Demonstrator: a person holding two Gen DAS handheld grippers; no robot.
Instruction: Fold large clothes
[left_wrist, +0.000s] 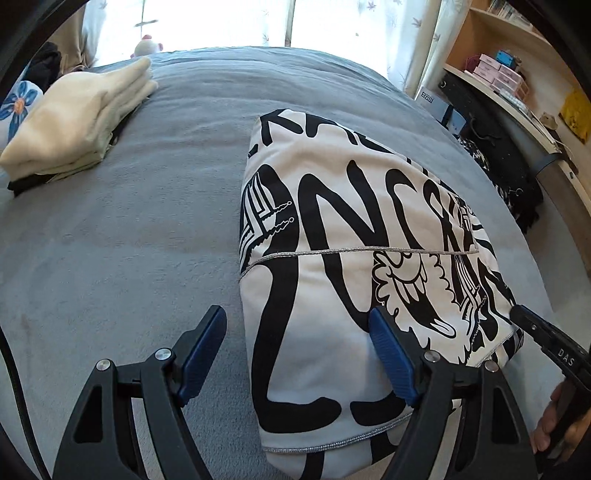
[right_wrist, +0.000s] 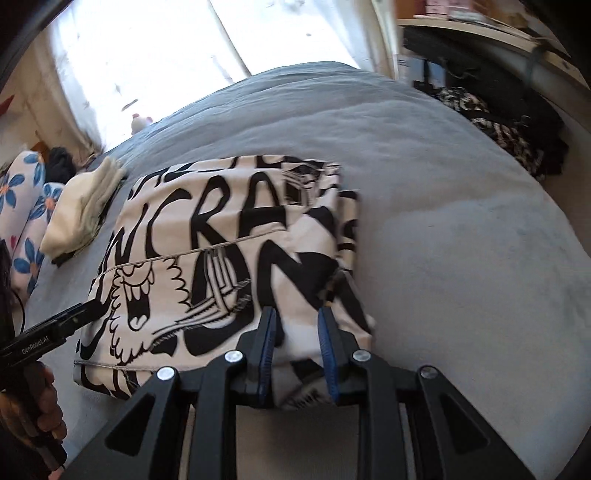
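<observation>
A white garment with bold black lettering lies folded into a thick rectangle on the grey bed. My left gripper stands wide open over its near left edge, one blue pad above the cloth and the other above the bedspread, gripping nothing. In the right wrist view the same garment lies ahead, and my right gripper hovers at its near right corner with a narrow gap between the pads and no cloth pinched. A hand holds the left tool at the left edge of that view.
A folded cream stack rests at the bed's far left beside a blue-flowered pillow. Dark patterned clothes hang off the bed's right side below wooden shelves. A small plush toy sits by the bright window.
</observation>
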